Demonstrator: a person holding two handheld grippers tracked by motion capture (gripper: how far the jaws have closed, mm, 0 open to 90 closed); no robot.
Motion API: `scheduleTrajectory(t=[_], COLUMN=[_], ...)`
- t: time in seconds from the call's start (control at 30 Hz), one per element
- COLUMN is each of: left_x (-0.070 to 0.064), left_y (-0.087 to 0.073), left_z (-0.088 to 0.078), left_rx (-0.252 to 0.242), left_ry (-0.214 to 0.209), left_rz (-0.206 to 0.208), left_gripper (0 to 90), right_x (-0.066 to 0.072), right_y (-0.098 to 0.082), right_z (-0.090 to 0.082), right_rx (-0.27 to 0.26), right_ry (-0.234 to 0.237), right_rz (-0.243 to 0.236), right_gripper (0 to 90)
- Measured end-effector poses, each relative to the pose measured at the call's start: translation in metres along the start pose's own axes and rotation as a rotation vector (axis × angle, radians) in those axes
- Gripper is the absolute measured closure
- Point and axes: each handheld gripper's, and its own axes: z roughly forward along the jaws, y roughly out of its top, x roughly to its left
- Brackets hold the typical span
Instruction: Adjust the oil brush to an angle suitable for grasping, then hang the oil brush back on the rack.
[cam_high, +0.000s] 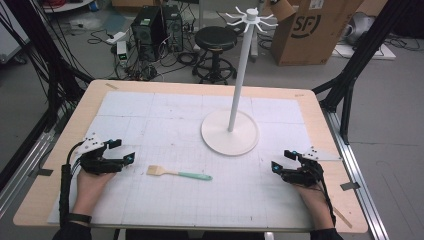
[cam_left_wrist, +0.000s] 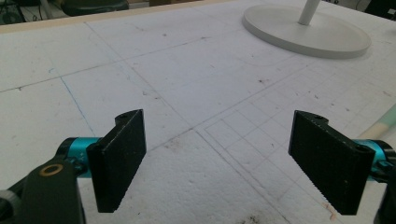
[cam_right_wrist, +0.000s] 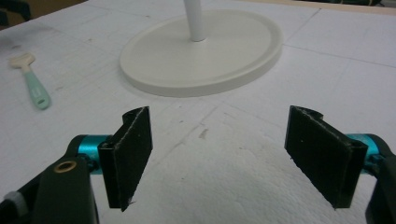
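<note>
A small brush (cam_high: 178, 173) with a mint-green handle and pale bristle head lies flat on the white mat, between the two hands. It also shows at the far left of the right gripper view as the brush (cam_right_wrist: 33, 83). My left gripper (cam_high: 124, 150) rests at the mat's left side, open, its jaws wide apart over bare mat (cam_left_wrist: 219, 154). My right gripper (cam_high: 283, 161) sits at the right side, open too, with nothing between its jaws (cam_right_wrist: 219, 154). A white stand with a round base (cam_high: 230, 132) and hooked top (cam_high: 251, 17) rises behind the brush.
The white gridded mat (cam_high: 165, 115) covers a wooden table (cam_high: 60, 165). The stand's base (cam_right_wrist: 201, 51) lies just ahead of the right gripper and at the upper right in the left gripper view (cam_left_wrist: 308, 32). Beyond the table stand a stool (cam_high: 216, 40), computers and a cardboard box (cam_high: 310, 30).
</note>
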Motion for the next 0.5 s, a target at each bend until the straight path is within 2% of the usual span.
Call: scheduleTrajectory(t=[0.23, 0.37, 0.43, 0.5], left_x=[0.0021, -0.0002, -0.0009, -0.001], left_y=[0.0, 0.0005, 0.0013, 0.0032], left_z=[-0.0008, -0.001, -0.0016, -0.0049], left_rx=[-0.006, -0.006, -0.009, -0.033], left_ry=[-0.004, 0.005, -0.004, -0.025], left_rz=[-0.018, 0.0, 0.0, -0.024], left_gripper=[16.3, 14.7, 14.3, 14.1], right_x=[-0.0032, -0.005, -0.0047, -0.0043], right_y=[0.0013, 0.0006, 0.0004, 0.0005], right_z=[-0.003, -0.0036, -0.0031, -0.0028], right_rx=[-0.037, -0.035, -0.029, -0.028], right_ry=[-0.033, -0.042, -0.039, -0.037], right_rz=[0.016, 0.028, 0.022, 0.019], right_gripper=[22.5, 22.5, 22.9, 23.0])
